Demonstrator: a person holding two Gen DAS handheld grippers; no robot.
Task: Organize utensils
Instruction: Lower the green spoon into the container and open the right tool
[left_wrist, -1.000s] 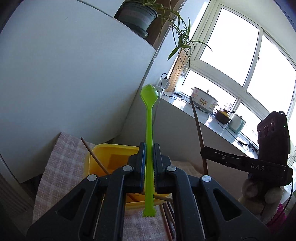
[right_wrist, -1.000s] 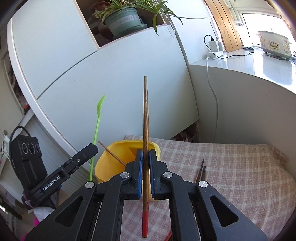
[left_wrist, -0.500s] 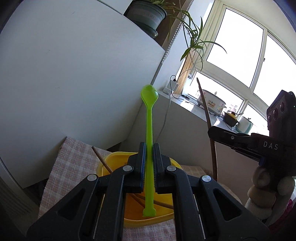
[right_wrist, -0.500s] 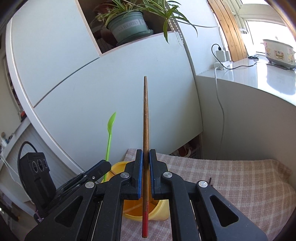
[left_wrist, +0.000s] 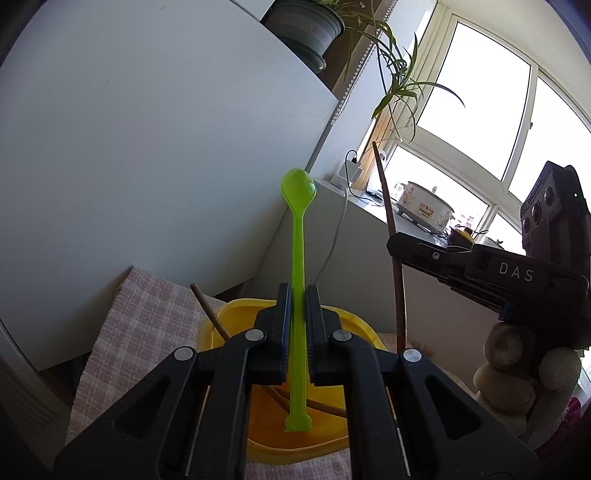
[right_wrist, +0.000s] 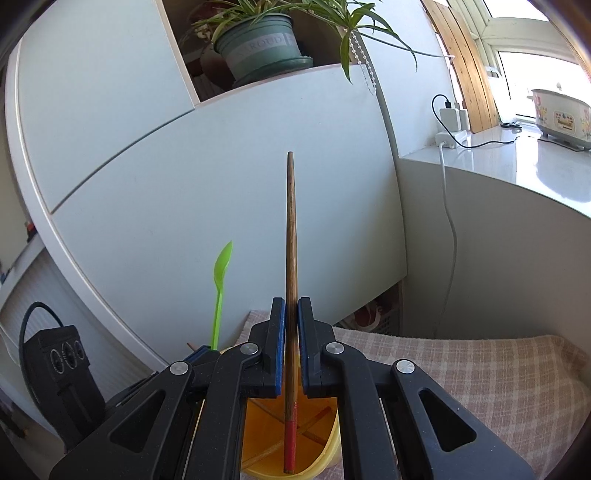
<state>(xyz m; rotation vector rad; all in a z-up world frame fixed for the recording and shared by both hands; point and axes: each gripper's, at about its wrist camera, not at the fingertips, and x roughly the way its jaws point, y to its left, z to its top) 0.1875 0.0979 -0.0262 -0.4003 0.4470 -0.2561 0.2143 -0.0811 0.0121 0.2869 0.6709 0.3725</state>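
My left gripper (left_wrist: 297, 295) is shut on a lime green plastic spoon (left_wrist: 297, 236) held upright, bowl up, handle end hanging over the yellow container (left_wrist: 225, 314). Several brown chopsticks (left_wrist: 208, 312) lean inside that container. My right gripper (right_wrist: 291, 310) is shut on a brown chopstick with a red end (right_wrist: 291, 236), upright, its red end above the yellow container (right_wrist: 328, 443). In the left wrist view the right gripper (left_wrist: 397, 240) with its chopstick (left_wrist: 386, 195) stands at the right. In the right wrist view the green spoon (right_wrist: 221, 280) rises at the left.
The container stands on a pink checked cloth (left_wrist: 144, 321) (right_wrist: 480, 369). A white cabinet (left_wrist: 147, 147) is close behind, with a potted plant (right_wrist: 258, 48) on it. A grey counter (right_wrist: 517, 166) with a white cable (right_wrist: 448, 221) and a cooker pot (left_wrist: 424, 210) stands to the right.
Both grippers have shifted over the yellow container, which now lies right under their held utensils. The right gripper has come closer to the left one. Both grips are unchanged.
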